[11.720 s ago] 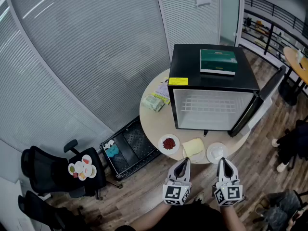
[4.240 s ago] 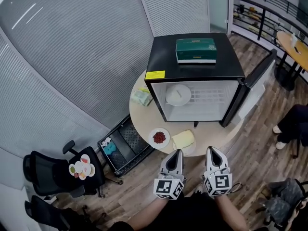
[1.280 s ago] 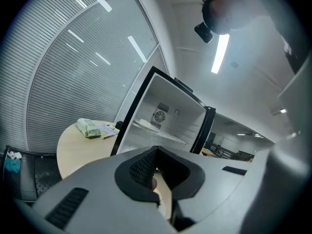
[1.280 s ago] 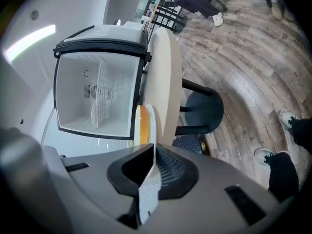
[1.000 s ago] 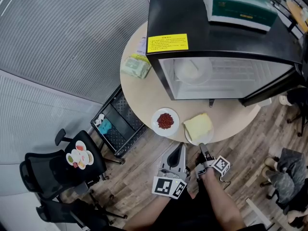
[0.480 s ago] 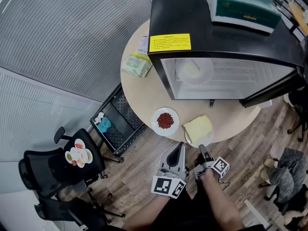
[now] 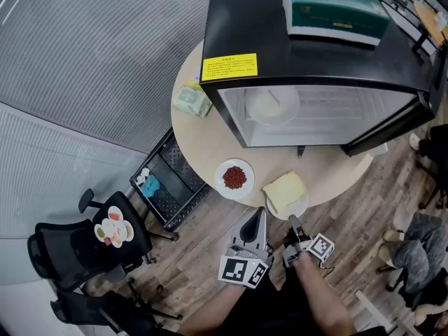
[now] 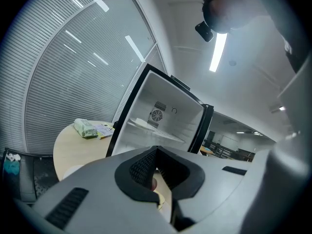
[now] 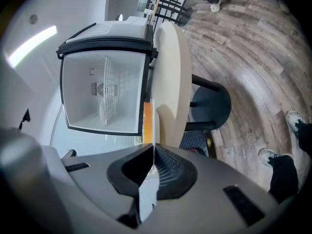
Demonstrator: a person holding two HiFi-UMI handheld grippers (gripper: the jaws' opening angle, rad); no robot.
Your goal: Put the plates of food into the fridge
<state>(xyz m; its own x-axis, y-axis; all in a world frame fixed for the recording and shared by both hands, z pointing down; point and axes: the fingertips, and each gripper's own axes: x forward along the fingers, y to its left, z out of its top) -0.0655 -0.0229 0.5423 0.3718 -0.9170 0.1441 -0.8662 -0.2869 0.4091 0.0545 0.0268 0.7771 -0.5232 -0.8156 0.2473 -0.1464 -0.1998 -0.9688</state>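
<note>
Fridge point(image 7: 308, 40): black, standing on the round table point(image 7: 203, 135), with its door point(image 7: 392, 126) swung open to the right. A green box point(image 7: 329, 5) lies on its top. A chair point(image 7: 73, 254) and a black crate point(image 7: 168, 191) stand on the floor to the table's left.

White plate point(image 7: 269, 106): inside the fridge, on the left part of the wire shelf.

Red plate point(image 7: 234, 179): holds red food and sits on the table in front of the open fridge.

Yellow plate point(image 7: 278, 210): holds a yellow slab of food, just right of the red plate, at the table's near edge.

Packet point(image 7: 187, 98): green, on the table left of the fridge.

Right gripper point(image 7: 294, 224): its jaws have just been closing and are clenched on the near rim of the yellow plate. The right gripper view shows the rim edge-on between the pads.

Left gripper point(image 7: 259, 215): jaws together with nothing between them. It is held beside the right gripper, just short of the table's edge, pointing toward the fridge.
</note>
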